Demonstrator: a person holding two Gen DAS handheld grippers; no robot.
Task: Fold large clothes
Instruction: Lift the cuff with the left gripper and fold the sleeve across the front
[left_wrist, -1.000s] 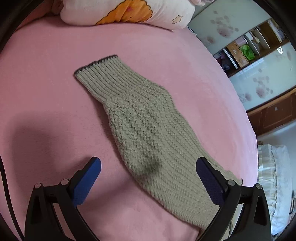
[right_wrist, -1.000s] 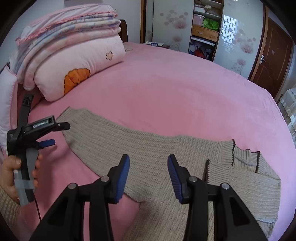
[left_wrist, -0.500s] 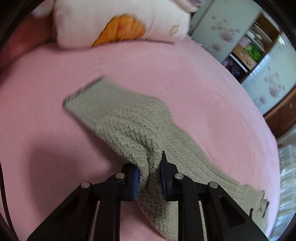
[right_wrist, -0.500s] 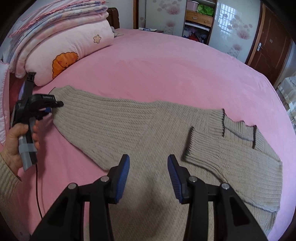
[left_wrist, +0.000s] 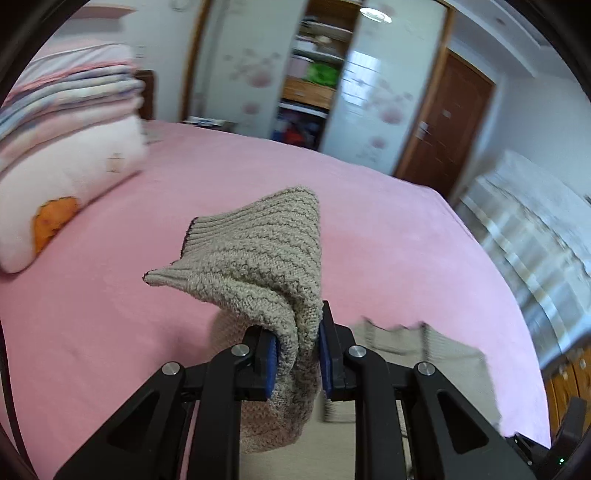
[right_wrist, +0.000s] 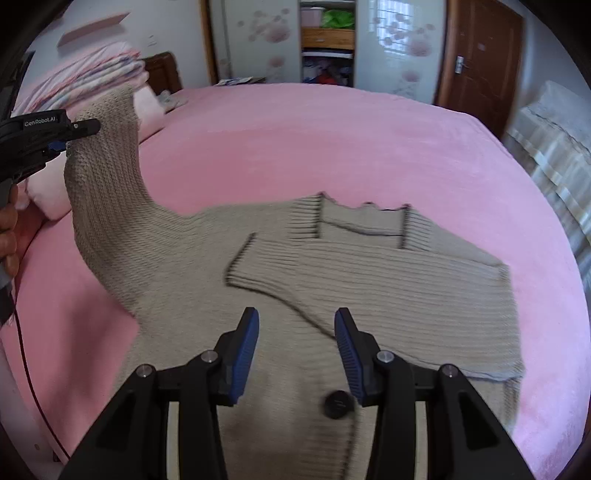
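A beige knitted cardigan lies spread on the pink bed. Its right sleeve lies folded across the chest. My left gripper is shut on the left sleeve and holds it lifted above the bed; the ribbed cuff droops forward. In the right wrist view the left gripper is at the far left, with the lifted sleeve hanging from it. My right gripper is open and empty, hovering over the cardigan's front near a dark button.
Folded quilts and a pillow are stacked at the bed's head on the left. A wardrobe with open shelves and a brown door stand beyond the bed. A radiator or frilled cover is at the right.
My left gripper closed on the left sleeve and lifted it off the bed, swinging it up and toward the body. My right gripper moved in over the cardigan's front, still open.
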